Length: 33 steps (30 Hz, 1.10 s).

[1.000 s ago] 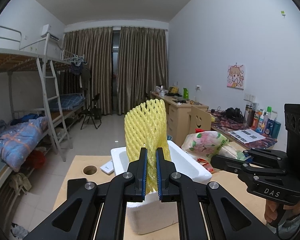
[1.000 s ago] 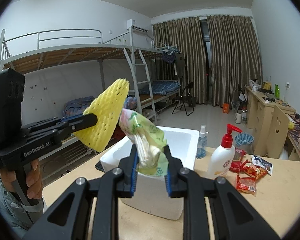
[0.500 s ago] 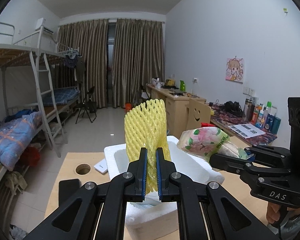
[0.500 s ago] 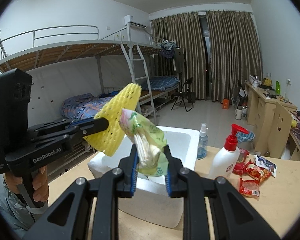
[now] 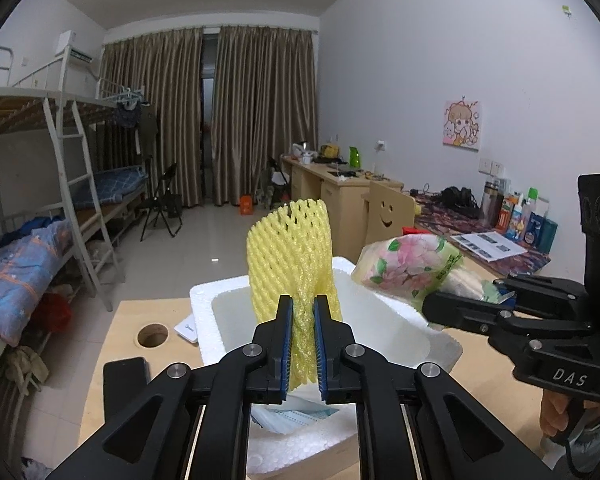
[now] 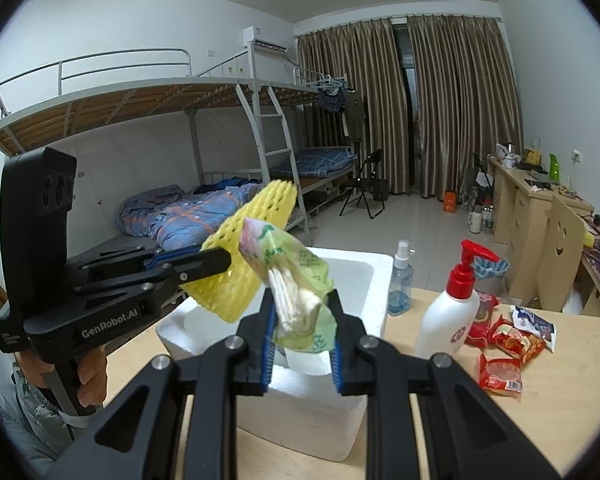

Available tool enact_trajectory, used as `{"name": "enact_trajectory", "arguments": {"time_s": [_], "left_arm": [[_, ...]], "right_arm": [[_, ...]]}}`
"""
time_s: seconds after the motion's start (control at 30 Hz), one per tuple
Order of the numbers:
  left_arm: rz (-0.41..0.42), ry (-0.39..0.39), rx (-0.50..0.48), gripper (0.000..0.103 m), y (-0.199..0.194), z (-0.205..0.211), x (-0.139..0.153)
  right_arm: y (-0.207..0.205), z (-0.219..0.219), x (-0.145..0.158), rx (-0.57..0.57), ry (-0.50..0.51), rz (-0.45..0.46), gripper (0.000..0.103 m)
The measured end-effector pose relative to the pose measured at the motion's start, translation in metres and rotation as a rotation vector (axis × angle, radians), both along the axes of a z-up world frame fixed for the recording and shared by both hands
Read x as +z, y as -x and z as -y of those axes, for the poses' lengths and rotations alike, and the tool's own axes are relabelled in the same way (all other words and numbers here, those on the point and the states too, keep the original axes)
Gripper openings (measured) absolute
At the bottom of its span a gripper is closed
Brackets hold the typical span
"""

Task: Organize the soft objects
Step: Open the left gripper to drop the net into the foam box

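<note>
**Two soft items held over the foam box**

Two soft things are up in the air, both above the white foam box. Yellow foam net sleeve stands upright, long axis vertical, pinched low between the fingers of the left gripper. Floral plastic packet is clamped w/ its long axis tilted up-left in the right gripper, jaws closed on its lower end.

Key relation: box opening lies directly below and just fwd of both grippers; sleeve sits over the near-left part, packet over the right rim. Either looks ready to drop; left seems more centred.

Box contents: mostly bare white interior; a pale blue-white item, maybe a mask pack, shows at its near end.

Outside on table: pump bottle, spray bottle, red snack packets.
</note>
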State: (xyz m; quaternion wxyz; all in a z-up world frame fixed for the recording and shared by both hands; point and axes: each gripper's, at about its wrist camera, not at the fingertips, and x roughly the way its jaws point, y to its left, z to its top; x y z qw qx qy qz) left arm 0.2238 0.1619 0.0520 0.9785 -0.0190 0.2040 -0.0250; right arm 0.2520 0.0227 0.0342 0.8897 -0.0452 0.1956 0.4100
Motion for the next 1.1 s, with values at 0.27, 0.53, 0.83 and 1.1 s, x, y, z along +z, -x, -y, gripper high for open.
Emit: {"name": "enact_trajectory", "arguments": {"time_s": [0.27, 0.53, 0.83, 1.1], "left_arm": [[0.031, 0.029, 0.073, 0.086, 0.006, -0.012, 0.000], [0.045, 0.002, 0.095, 0.090, 0.012, -0.014, 0.000], [0.086, -0.006, 0.137, 0.102, 0.025, -0.025, -0.006], [0.101, 0.028, 0.148, 0.102, 0.029, -0.041, -0.008]], "right_arm": [[0.000, -0.001, 0.001, -0.006, 0.000, -0.001, 0.026], [0.001, -0.004, 0.002, -0.011, 0.008, -0.004, 0.026], [-0.007, -0.019, 0.000, -0.014, 0.015, -0.016, 0.026], [-0.013, -0.036, 0.001, -0.007, 0.030, -0.010, 0.027]]}}
